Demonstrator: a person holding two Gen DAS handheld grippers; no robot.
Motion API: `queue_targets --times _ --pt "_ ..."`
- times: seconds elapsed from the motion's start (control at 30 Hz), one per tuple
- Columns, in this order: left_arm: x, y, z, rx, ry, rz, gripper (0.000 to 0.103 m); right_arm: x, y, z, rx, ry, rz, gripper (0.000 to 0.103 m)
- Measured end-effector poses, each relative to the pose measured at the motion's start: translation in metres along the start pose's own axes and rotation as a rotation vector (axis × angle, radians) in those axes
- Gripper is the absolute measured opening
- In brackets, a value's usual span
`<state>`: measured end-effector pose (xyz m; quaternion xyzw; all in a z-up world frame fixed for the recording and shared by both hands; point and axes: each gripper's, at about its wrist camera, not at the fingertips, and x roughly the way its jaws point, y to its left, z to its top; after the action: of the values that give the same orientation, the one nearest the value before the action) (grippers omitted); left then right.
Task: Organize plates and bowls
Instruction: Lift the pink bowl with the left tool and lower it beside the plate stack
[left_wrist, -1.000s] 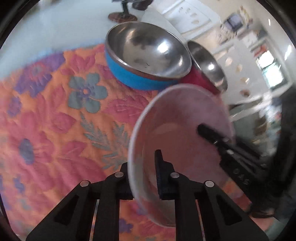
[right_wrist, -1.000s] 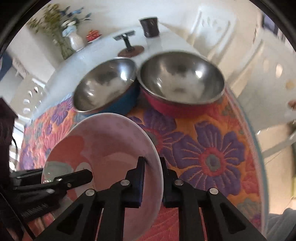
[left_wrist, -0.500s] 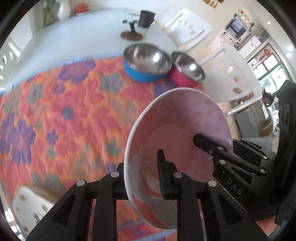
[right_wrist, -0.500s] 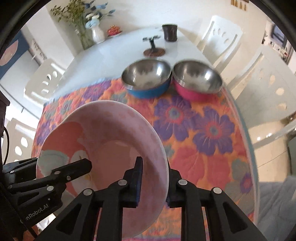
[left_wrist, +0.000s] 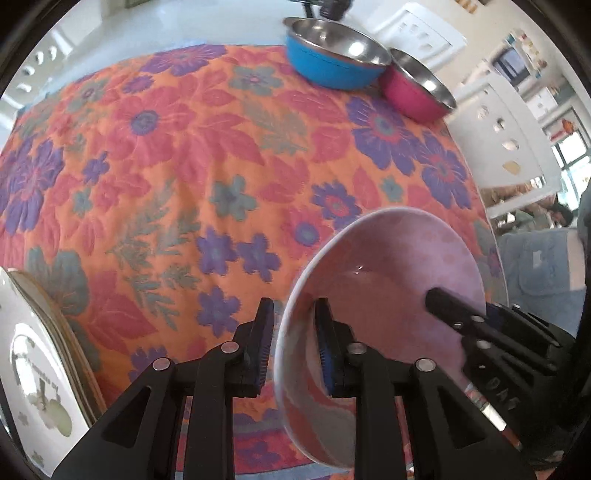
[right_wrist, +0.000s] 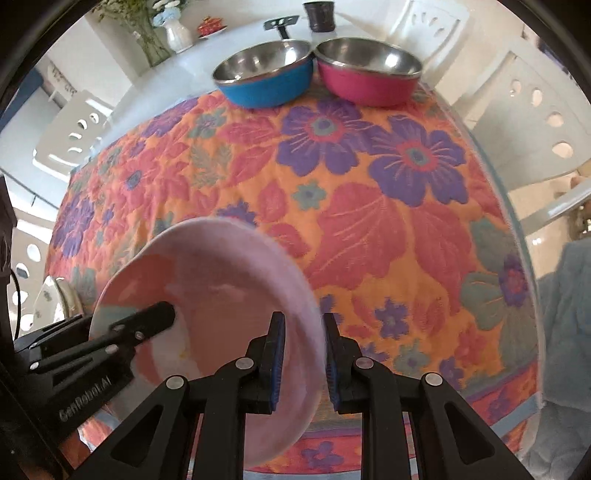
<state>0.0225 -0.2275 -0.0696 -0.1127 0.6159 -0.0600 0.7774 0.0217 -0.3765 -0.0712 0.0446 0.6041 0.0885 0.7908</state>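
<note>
A pink bowl (left_wrist: 388, 273) sits low over the near edge of the flowered tablecloth, between both grippers; it also shows in the right wrist view (right_wrist: 221, 280). My left gripper (left_wrist: 293, 343) straddles its left rim with the jaws apart and a gap at the outer pad. My right gripper (right_wrist: 301, 354) straddles its right rim, also with the jaws spread wider than the rim. A blue steel bowl (left_wrist: 332, 55) and a red steel bowl (left_wrist: 417, 92) stand side by side at the far edge.
A stack of white plates (left_wrist: 40, 369) lies at the near left, its edge also showing in the right wrist view (right_wrist: 55, 299). White chairs (right_wrist: 535, 107) ring the table. A vase (right_wrist: 177, 33), a dark cup (right_wrist: 319, 16) and a small stand sit beyond the bowls.
Both grippers brought the pink bowl back and down toward the near edge of the table. Both pairs of jaws, clamped on the rim before, have opened around it.
</note>
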Motion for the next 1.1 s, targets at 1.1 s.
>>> queue_targets --times 1.1 --pt "-0.098 0.021 0.054 -0.094 -0.230 -0.154 0.031 -0.060 0.043 0.056 -0.132 -0.193 0.112 0.052"
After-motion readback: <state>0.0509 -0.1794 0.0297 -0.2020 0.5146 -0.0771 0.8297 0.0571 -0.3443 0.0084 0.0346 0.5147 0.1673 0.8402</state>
